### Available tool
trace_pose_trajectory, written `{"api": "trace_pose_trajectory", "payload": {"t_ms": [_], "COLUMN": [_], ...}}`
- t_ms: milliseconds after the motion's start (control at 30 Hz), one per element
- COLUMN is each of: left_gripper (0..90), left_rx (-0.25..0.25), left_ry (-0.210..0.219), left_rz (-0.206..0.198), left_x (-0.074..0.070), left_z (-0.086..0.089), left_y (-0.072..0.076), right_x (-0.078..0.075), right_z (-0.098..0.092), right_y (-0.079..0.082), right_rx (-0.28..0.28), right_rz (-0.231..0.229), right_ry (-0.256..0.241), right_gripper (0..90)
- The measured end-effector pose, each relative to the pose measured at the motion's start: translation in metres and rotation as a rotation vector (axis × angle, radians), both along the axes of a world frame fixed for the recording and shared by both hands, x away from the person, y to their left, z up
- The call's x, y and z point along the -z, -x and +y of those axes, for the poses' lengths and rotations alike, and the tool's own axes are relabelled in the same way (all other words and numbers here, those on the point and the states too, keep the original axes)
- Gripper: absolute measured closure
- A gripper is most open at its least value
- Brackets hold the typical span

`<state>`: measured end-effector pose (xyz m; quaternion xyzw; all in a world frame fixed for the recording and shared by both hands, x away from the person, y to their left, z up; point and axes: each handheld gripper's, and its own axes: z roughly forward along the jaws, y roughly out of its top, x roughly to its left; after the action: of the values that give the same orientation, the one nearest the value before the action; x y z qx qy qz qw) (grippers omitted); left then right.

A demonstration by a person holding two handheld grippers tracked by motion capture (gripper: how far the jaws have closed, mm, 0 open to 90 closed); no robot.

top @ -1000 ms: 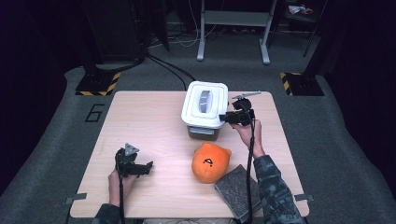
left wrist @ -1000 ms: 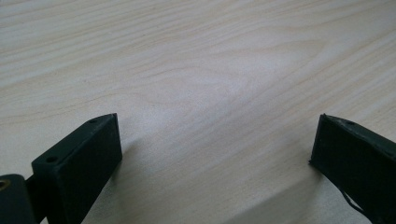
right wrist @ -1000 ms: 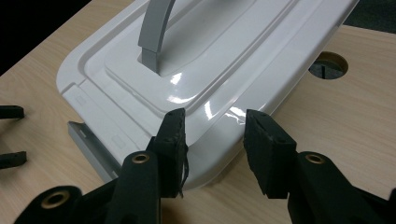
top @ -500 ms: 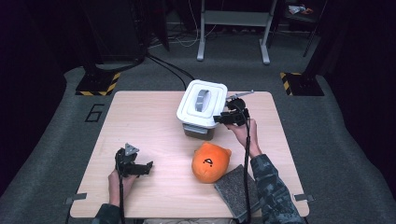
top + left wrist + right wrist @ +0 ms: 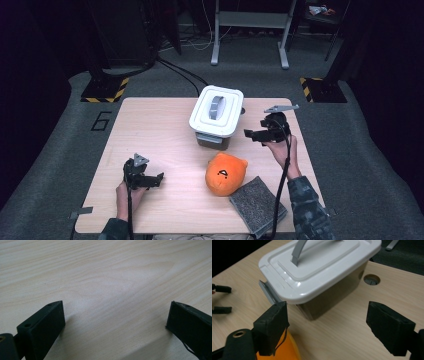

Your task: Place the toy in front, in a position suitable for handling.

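High view: the right gripper [image 5: 252,134] has backed off to the right of the lidded box [image 5: 216,116], where half a second ago it sat close against the box's right side, and a second ago nearer the far right corner. The box itself has shifted slightly left and turned a little between those pictures, so the work seems to be nudging or repositioning it; now gripper and box stand apart, with bare table [image 5: 165,130] between them. In the right gripper view the jaws stand wide apart with nothing between them, aimed at the near corner of the box [image 5: 317,275], its white lid on, grey handle [image 5: 298,251] raised and a grey latch [image 5: 268,291] showing on one end. The orange plush [image 5: 225,172] lies near of the box, beside a grey pad [image 5: 257,205] at the near edge. The left gripper [image 5: 155,180] rests at the near left, released, its jaws spread over bare wood in the left gripper view. Whether the latch is fastened I cannot tell from this angle. I judge the box placement finished or a fresh approach to the lid being lined up.
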<state>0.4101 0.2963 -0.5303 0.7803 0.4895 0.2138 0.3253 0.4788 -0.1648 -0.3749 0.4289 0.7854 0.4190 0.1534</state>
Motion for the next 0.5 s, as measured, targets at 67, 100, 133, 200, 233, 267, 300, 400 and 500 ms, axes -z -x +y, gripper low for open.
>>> {"api": "trace_pose_trajectory", "payload": {"t_ms": [67, 100, 133, 200, 233, 267, 300, 400, 500], "left_gripper": [1.3, 1.3, 1.3, 1.3, 1.3, 1.3, 1.3, 1.3, 1.3], "left_rx": [0.000, 0.000, 0.000, 0.000, -0.001, -0.003, -0.011, -0.025, -0.020], "left_ry": [0.002, 0.005, 0.004, 0.004, 0.004, 0.004, 0.009, 0.011, 0.007], "left_rz": [-0.002, -0.003, -0.003, -0.003, -0.003, -0.003, -0.011, -0.014, 0.002], "left_x": [0.000, 0.000, 0.000, 0.000, 0.000, 0.000, 0.001, 0.001, 0.000], "left_z": [0.000, 0.000, 0.000, 0.000, 0.000, 0.000, -0.001, -0.002, -0.002], "left_y": [0.000, 0.000, 0.000, 0.000, 0.000, -0.001, -0.001, -0.002, -0.003], "right_x": [0.006, 0.011, 0.015, 0.025, 0.030, 0.035, 0.041, 0.060, 0.085], "right_z": [-0.009, -0.014, -0.020, -0.030, -0.037, -0.043, -0.049, -0.067, -0.083], "right_y": [0.009, 0.013, 0.017, 0.024, 0.027, 0.031, 0.034, 0.045, 0.054], "right_rx": [0.018, 0.024, 0.034, 0.060, 0.064, 0.078, 0.088, 0.136, 0.178], "right_rz": [-0.010, -0.010, -0.009, -0.010, -0.006, -0.002, -0.003, -0.003, 0.016], "right_ry": [0.027, 0.030, 0.032, 0.043, 0.045, 0.044, 0.047, 0.050, 0.053], "right_gripper": [14.6, 14.5, 14.3, 14.0, 13.8, 13.5, 13.2, 12.0, 10.8]}}
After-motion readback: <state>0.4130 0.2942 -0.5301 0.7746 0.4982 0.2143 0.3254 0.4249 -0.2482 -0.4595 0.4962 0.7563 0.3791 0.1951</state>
